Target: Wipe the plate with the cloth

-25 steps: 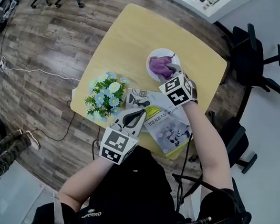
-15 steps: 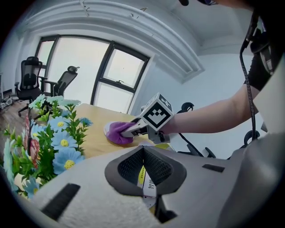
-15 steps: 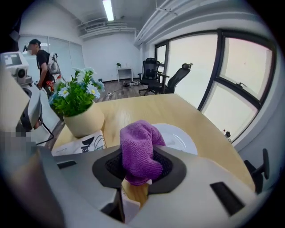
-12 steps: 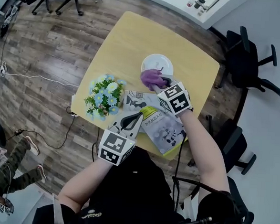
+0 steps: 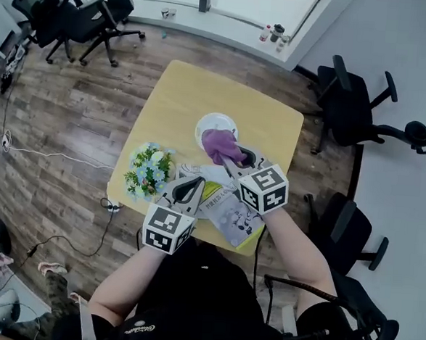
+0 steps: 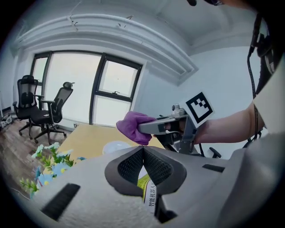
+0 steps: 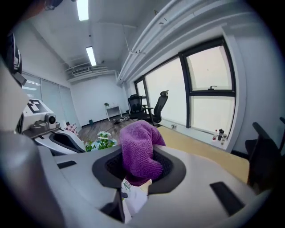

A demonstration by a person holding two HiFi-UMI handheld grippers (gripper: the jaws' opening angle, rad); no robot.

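Note:
A white plate (image 5: 215,122) lies in the middle of the yellow table (image 5: 182,91). My right gripper (image 5: 228,158) is shut on a purple cloth (image 5: 218,144), held up in the air over the plate's near edge. In the right gripper view the cloth (image 7: 139,151) bulges out between the jaws. The left gripper view shows the cloth (image 6: 132,127) raised well above the plate (image 6: 115,147). My left gripper (image 5: 195,180) hovers over the table's near edge, shut and holding nothing; its jaws meet in its own view (image 6: 143,149).
A bunch of blue and white flowers (image 5: 149,170) stands at the table's near left corner. An open magazine (image 5: 228,207) lies along the near edge under both grippers. Black office chairs (image 5: 349,95) stand to the right and at the far left (image 5: 71,18).
My right gripper has lifted the cloth off the plate and drawn it back toward me. The head view has pulled up and away. My left gripper has barely moved.

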